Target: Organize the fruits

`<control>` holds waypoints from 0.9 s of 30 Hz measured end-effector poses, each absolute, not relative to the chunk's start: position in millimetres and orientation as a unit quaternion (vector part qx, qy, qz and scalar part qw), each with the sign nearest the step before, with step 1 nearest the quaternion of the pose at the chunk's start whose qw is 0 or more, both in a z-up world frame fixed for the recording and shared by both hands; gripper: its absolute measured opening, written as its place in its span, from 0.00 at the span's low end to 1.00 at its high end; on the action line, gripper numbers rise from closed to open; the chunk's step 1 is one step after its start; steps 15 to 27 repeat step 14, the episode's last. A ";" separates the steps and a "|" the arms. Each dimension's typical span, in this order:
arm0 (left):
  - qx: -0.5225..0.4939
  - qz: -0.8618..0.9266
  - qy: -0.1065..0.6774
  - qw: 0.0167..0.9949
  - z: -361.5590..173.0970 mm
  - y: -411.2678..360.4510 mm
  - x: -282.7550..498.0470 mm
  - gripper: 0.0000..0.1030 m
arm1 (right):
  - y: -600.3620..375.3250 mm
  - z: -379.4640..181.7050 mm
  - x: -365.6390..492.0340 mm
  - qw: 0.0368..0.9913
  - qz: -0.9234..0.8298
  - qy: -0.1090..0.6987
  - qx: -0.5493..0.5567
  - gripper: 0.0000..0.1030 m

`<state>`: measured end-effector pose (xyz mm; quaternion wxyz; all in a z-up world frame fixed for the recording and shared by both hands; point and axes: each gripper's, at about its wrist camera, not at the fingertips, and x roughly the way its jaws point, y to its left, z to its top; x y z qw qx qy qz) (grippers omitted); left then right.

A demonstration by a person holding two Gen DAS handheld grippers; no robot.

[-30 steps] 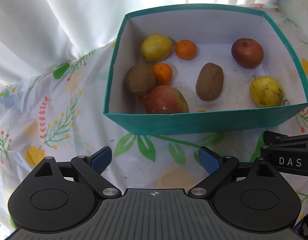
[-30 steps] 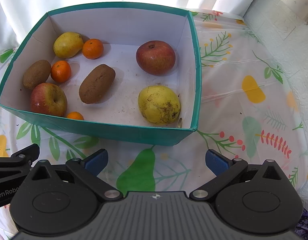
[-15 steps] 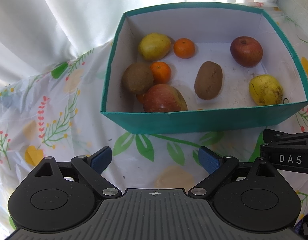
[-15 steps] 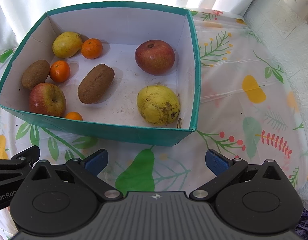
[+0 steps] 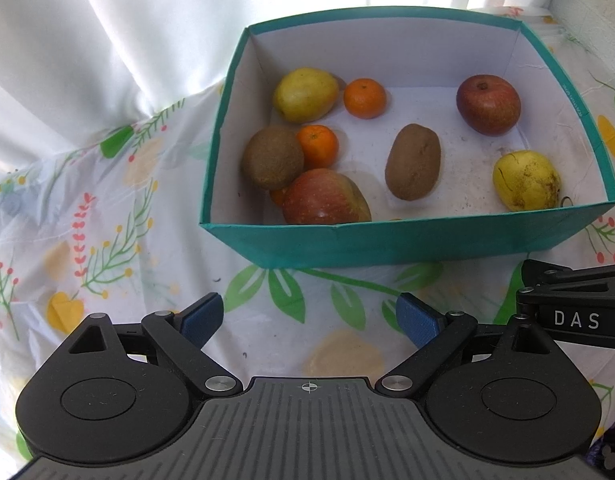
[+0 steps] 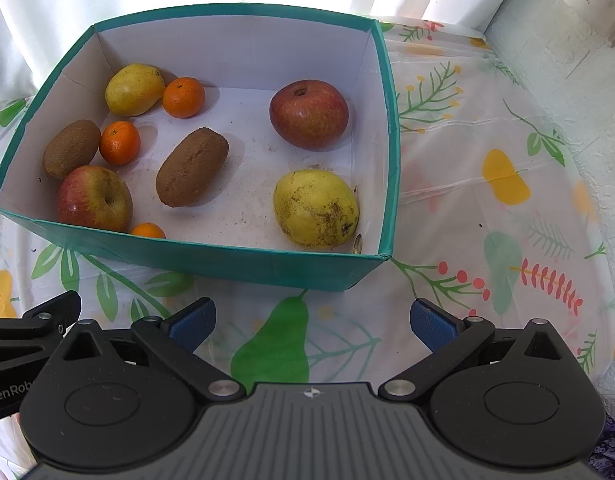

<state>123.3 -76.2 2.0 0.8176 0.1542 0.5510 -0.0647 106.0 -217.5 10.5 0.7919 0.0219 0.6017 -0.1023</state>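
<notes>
A teal box (image 5: 407,240) (image 6: 227,258) with a white inside holds the fruit: two red apples (image 6: 308,114) (image 6: 94,199), two yellow pears (image 6: 315,209) (image 6: 134,89), two brown kiwis (image 6: 192,167) (image 6: 70,149) and three small oranges, one (image 6: 148,231) half hidden by the near wall. My left gripper (image 5: 309,317) is open and empty, over the cloth in front of the box. My right gripper (image 6: 311,320) is open and empty, also in front of the box.
A floral plastic tablecloth (image 6: 487,200) covers the table. White curtains (image 5: 107,40) hang behind the box. A pale wall (image 6: 579,60) stands at the right. The other gripper's body (image 5: 575,312) shows at the right of the left wrist view.
Both views have drifted slightly; the box sits a little further right in the left wrist view. Both grippers stay open and no fruit has moved.
</notes>
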 end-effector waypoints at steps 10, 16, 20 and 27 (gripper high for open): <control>0.159 -0.068 0.546 0.820 1.9 -75.5 121.4 0.94 | -215.9 10.0 104.7 0.791 -0.101 0.603 0.021 1.00; 0.159 -0.068 0.547 0.819 1.9 -74.9 121.2 0.94 | -215.3 9.8 104.2 0.791 -0.101 0.603 0.019 1.00; 0.159 -0.068 0.547 0.819 1.9 -74.9 121.2 0.94 | -215.3 9.8 104.2 0.791 -0.101 0.603 0.019 1.00; 0.159 -0.068 0.547 0.819 1.9 -74.9 121.2 0.94 | -215.3 9.8 104.2 0.791 -0.101 0.603 0.019 1.00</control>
